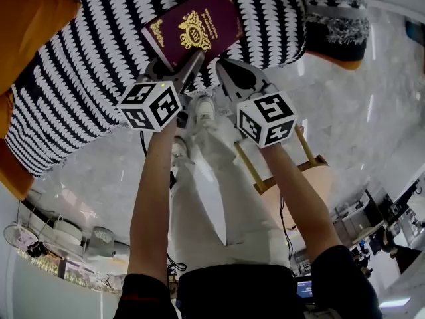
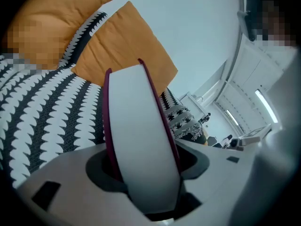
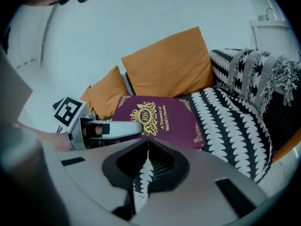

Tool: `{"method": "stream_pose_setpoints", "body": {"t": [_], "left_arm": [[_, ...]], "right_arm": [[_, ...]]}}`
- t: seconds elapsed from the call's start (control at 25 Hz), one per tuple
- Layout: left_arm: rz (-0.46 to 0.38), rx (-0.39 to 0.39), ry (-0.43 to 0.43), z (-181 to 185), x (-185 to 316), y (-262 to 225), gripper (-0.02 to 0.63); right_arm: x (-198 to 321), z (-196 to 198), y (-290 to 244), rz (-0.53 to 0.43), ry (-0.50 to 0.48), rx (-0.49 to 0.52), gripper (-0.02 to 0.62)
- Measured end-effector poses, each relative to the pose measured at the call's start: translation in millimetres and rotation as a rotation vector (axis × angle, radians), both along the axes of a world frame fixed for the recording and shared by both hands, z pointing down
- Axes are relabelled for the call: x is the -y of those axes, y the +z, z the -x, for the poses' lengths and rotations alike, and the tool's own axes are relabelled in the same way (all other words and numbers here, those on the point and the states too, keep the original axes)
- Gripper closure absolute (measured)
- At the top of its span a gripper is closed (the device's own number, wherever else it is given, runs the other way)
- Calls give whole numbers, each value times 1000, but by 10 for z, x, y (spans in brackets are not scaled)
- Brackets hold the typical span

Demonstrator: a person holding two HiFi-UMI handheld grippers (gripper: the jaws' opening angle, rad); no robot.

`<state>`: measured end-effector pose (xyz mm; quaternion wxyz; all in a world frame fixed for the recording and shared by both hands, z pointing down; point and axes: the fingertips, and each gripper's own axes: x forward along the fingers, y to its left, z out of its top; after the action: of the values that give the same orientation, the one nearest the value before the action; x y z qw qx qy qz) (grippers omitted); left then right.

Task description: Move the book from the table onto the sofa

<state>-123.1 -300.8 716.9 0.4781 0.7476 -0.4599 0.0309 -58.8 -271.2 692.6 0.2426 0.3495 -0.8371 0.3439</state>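
The book (image 1: 192,25) is maroon with gold print and sits flat, low on the black-and-white patterned sofa (image 1: 80,78); I cannot tell whether it rests there. My left gripper (image 1: 196,57) has the book's near edge between its jaws. In the left gripper view the book (image 2: 138,126) shows edge-on, white pages between maroon covers, with both covers against the dark pads and no gap showing. My right gripper (image 1: 220,64) is shut and empty, just beside the book's near edge. In the right gripper view the book's cover (image 3: 164,119) lies ahead, with the left gripper's finger (image 3: 113,128) on top of it.
Orange cushions (image 3: 169,67) lean against the sofa's back behind the book. A fringed patterned throw (image 3: 254,69) drapes the sofa's right end. A round wooden table (image 1: 299,178) stands on the marble floor behind my right arm.
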Motion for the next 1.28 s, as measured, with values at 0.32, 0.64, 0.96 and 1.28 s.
{"method": "stream_pose_setpoints", "body": {"t": [0.32, 0.64, 0.96, 1.28], "left_arm": [[25, 88, -44, 170, 140, -104, 195], [69, 223, -121, 283, 159, 187, 136], [63, 228, -125, 402, 107, 141, 126], [39, 231, -120, 393, 77, 3, 127]], "right_arm": [[166, 120, -190, -6, -16, 9, 572], [312, -101, -17, 19, 12, 26, 572], [291, -63, -17, 25, 23, 25, 572], [242, -12, -128, 21, 15, 29, 572]]}}
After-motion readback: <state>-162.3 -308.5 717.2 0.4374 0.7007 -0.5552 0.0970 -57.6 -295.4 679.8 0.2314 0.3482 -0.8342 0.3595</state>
